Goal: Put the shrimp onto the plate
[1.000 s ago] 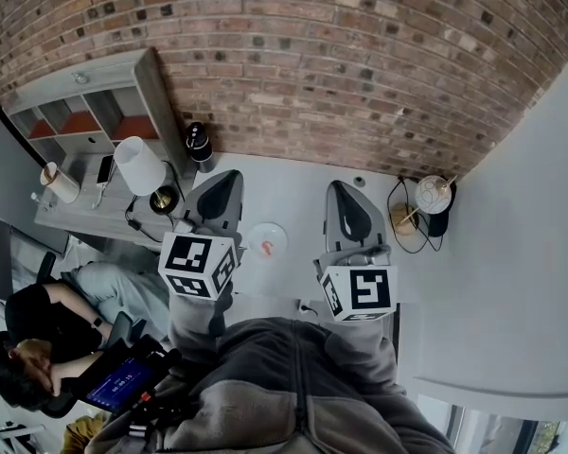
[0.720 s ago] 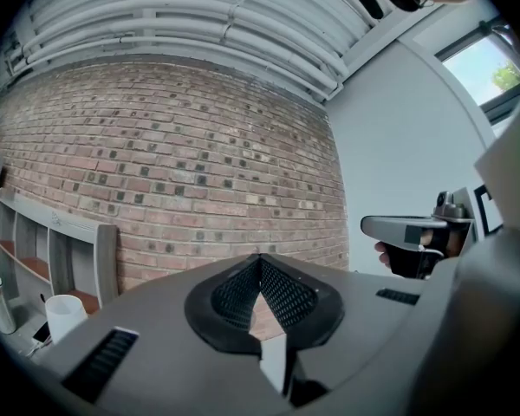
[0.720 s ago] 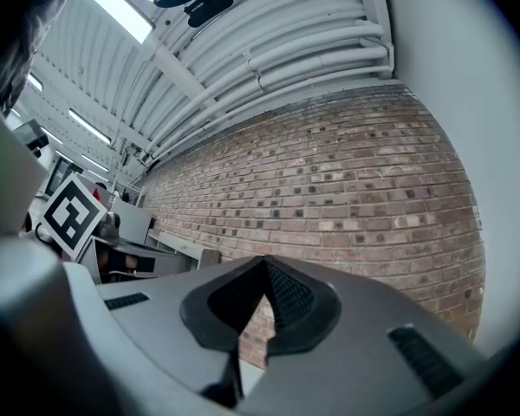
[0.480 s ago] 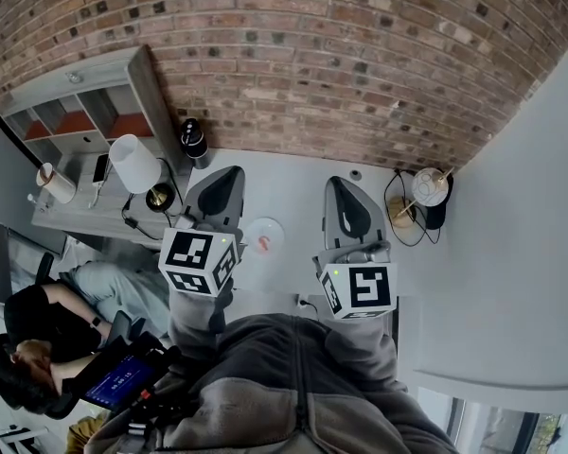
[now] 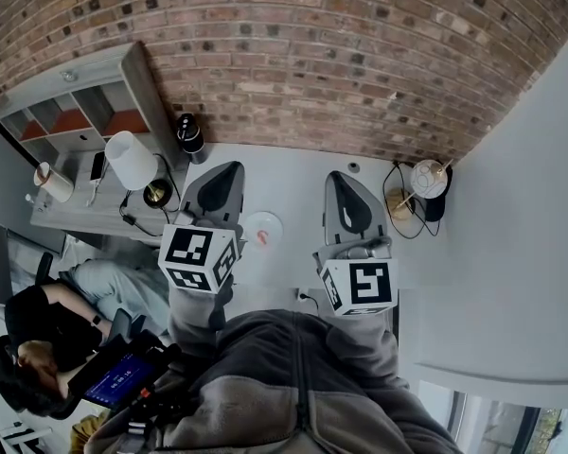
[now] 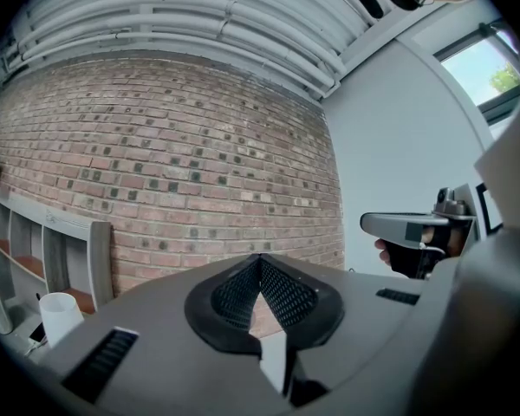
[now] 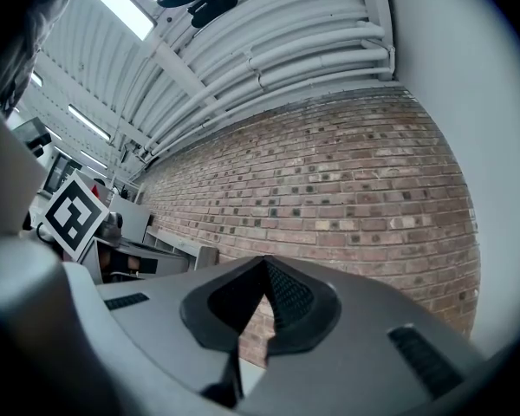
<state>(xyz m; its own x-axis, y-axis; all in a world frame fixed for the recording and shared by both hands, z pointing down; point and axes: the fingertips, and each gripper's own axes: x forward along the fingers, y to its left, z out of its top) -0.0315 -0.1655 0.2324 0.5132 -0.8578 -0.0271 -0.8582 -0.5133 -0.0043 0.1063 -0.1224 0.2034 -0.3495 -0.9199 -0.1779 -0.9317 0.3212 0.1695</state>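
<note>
A small white plate (image 5: 262,225) lies on the white table (image 5: 284,183) between my two grippers, and an orange shrimp (image 5: 262,238) rests on its near side. My left gripper (image 5: 227,172) hovers just left of the plate, shut and empty. My right gripper (image 5: 338,180) hangs to the plate's right, also shut with nothing in it. Both point up at the brick wall in their own views: the left gripper (image 6: 260,263) and the right gripper (image 7: 264,265) each show closed tips. The plate does not show in either gripper view.
A white lamp (image 5: 133,162) and a black bottle (image 5: 189,136) stand at the table's left, beside a grey shelf unit (image 5: 76,112). A cup with a straw (image 5: 430,183) and cables sit at the right. A seated person (image 5: 38,339) is at lower left.
The head view has drifted slightly, so the plate sits a little higher and further left in frame. Both grippers keep their pose and stay shut.
</note>
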